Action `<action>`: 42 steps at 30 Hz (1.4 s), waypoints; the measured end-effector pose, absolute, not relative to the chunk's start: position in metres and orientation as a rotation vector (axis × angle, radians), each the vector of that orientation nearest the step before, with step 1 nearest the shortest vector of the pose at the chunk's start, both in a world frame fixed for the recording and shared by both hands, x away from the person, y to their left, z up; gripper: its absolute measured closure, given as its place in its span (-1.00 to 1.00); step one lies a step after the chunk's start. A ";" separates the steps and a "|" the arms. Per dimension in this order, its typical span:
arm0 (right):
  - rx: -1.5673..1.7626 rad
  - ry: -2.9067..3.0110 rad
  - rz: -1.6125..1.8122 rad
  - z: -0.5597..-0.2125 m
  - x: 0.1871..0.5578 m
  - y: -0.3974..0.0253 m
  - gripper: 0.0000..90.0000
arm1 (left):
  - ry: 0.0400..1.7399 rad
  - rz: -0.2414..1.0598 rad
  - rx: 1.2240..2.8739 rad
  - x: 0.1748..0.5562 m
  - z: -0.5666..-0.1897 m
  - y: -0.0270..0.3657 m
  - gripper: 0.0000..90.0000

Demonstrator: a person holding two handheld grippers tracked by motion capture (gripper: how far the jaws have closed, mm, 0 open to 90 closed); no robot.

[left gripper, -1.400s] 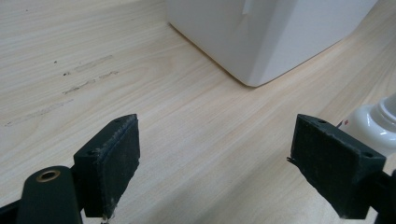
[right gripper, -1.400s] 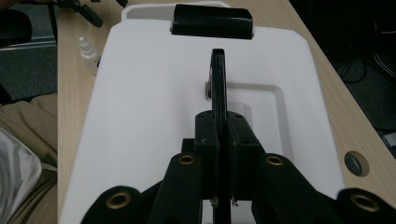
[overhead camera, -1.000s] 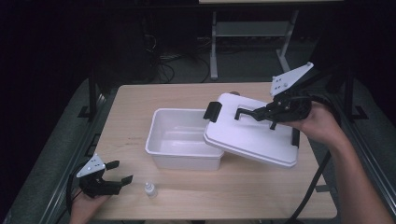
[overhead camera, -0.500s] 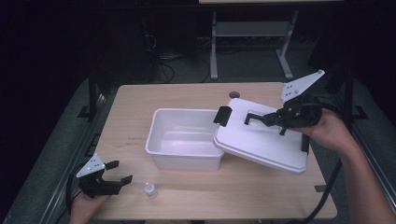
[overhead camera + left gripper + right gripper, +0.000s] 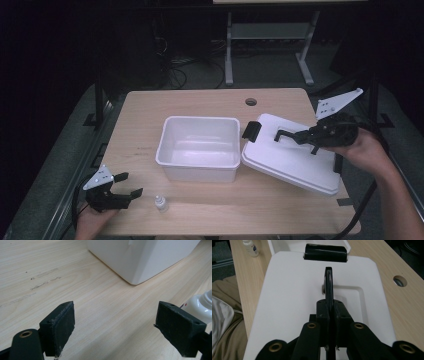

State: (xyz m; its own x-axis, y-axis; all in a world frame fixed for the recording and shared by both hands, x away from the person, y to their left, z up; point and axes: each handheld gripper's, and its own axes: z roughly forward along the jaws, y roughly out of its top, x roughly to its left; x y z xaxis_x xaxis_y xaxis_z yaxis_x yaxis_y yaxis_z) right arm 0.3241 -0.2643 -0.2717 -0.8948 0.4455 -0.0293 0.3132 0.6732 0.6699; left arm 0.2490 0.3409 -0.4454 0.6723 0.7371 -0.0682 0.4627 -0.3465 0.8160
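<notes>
The white lid sits on the table right next to the white box, on the box's right side. The near end of the lid looks a bit higher than the end by the box. It has a black handle standing up in its middle and a black clip on the edge that faces the box. In the right gripper view that clip is at the far end of the lid, touching the box rim.

The right gripper pinches the black handle, its two jaws pressed tight on it from both sides. A hand holds this gripper from the right of the lid.

The box is open on top and looks empty inside.

A small white bottle stands in front of the box, near its left front corner.

The left gripper is further left of the bottle, by the table's front edge. Its jaws are spread wide with nothing between them. In the left gripper view the bottle peeks out behind one jaw, and the box corner is ahead.

The wooden table has a round hole behind the box.
</notes>
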 end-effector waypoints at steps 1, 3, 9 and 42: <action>0.619 2.694 1.026 -0.273 0.324 -0.266 0.87 | 0.928 0.394 2.007 0.249 -0.445 0.341 -0.65; 0.631 2.694 1.034 -0.276 0.322 -0.269 0.86 | 0.928 0.396 2.005 0.249 -0.445 0.341 -0.65; 0.656 2.701 1.032 -0.290 0.320 -0.277 0.86 | 0.929 0.396 2.007 0.249 -0.446 0.340 -0.65; 0.819 2.756 1.013 -0.390 0.329 -0.281 0.86 | 0.940 0.392 2.022 0.249 -0.448 0.344 -0.65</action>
State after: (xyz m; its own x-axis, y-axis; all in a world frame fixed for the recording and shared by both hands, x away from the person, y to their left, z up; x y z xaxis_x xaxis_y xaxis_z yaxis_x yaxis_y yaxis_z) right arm 0.3294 -0.2815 -0.3897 -0.8514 0.5160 0.0940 0.4540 0.6354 0.6246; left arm 0.2492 0.3438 -0.4477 0.6681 0.7412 -0.0660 0.4748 -0.3564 0.8047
